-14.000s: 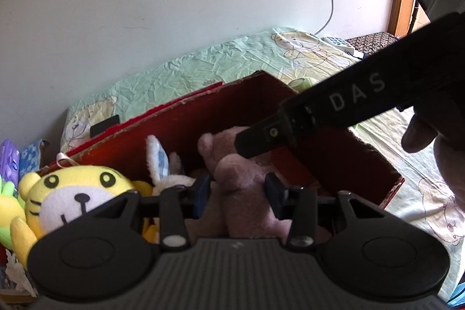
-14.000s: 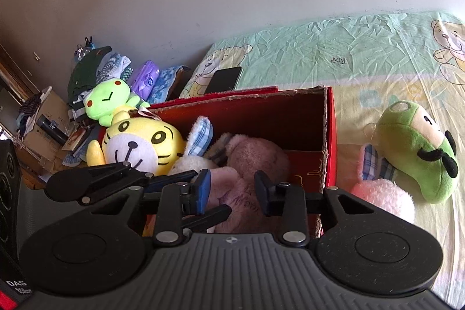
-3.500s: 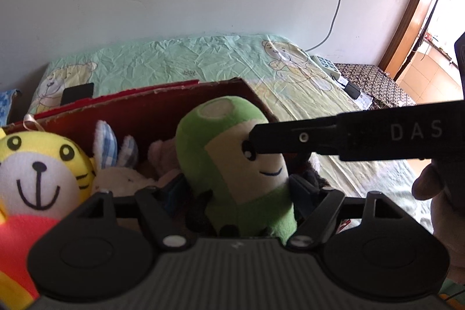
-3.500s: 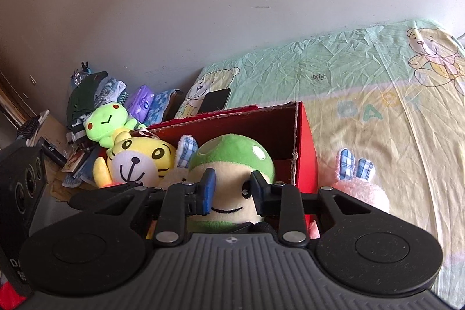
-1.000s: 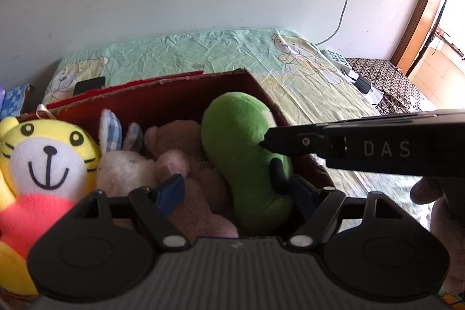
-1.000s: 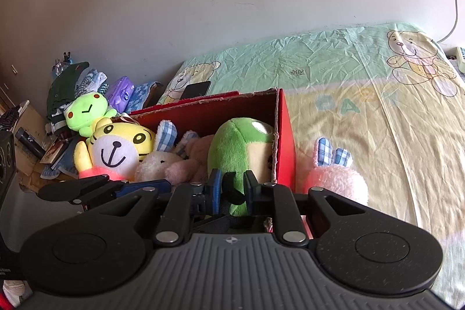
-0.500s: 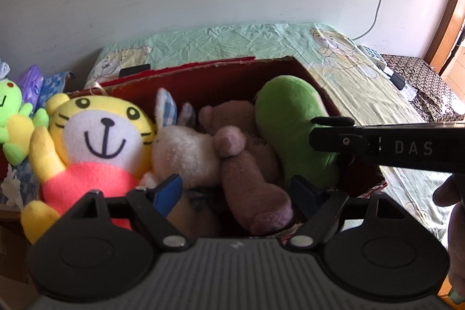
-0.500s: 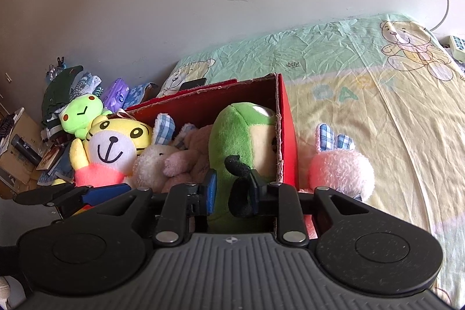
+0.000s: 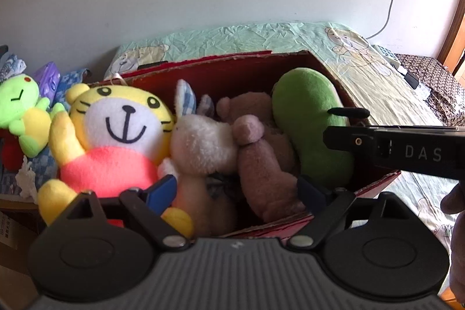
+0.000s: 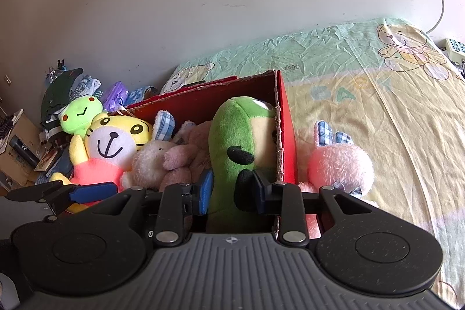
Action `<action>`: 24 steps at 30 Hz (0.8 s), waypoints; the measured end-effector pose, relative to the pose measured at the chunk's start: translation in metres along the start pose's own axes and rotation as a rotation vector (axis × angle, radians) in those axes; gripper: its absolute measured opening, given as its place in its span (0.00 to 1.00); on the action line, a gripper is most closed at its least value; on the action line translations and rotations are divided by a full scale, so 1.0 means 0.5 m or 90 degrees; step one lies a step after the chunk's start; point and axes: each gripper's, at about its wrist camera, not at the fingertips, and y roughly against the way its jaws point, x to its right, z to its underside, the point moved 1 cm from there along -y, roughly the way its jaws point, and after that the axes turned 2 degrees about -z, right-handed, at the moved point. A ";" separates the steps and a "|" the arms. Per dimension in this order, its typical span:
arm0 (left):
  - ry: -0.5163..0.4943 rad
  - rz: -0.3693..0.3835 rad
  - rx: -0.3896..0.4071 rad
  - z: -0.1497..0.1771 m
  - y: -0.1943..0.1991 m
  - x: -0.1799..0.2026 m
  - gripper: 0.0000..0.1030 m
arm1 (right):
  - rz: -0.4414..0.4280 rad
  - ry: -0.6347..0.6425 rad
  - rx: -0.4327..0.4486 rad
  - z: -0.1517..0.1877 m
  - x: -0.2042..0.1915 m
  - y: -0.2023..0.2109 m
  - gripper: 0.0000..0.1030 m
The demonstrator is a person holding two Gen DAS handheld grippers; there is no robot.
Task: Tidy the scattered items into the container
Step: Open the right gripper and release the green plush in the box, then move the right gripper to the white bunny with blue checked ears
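A red cardboard box (image 9: pixel 221 69) (image 10: pixel 286 118) on the bed holds a yellow tiger plush (image 9: pixel 122 132) (image 10: pixel 113 144), a cream rabbit (image 9: pixel 203 147), a brown bear (image 9: pixel 261 164) and a green plush (image 9: pixel 311 121) (image 10: pixel 241 141). My left gripper (image 9: pixel 237 191) is open over the box's near side. My right gripper (image 10: pixel 231 189) has opened a little around the green plush's lower end, which rests in the box's right corner. A pink rabbit plush (image 10: pixel 337 164) lies on the bed just right of the box.
A green frog plush (image 9: pixel 20 112) (image 10: pixel 80 114) and piled clutter sit left of the box. The bear-print sheet (image 10: pixel 377 95) stretches right. A remote (image 10: pixel 454 47) and a cable are at the far right edge.
The left gripper has pulled back from the box, open. The right gripper's jaws have widened on the green plush, which now rests in the box.
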 end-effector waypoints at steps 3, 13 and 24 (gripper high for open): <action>0.003 -0.007 0.002 0.001 0.003 0.001 0.89 | -0.004 0.005 0.002 0.002 0.000 0.001 0.32; 0.013 -0.027 -0.003 0.001 0.001 0.018 0.92 | -0.043 0.015 -0.004 0.005 0.012 0.008 0.34; 0.045 -0.072 -0.017 -0.004 -0.007 0.038 0.90 | -0.115 0.009 -0.032 -0.007 0.041 0.019 0.37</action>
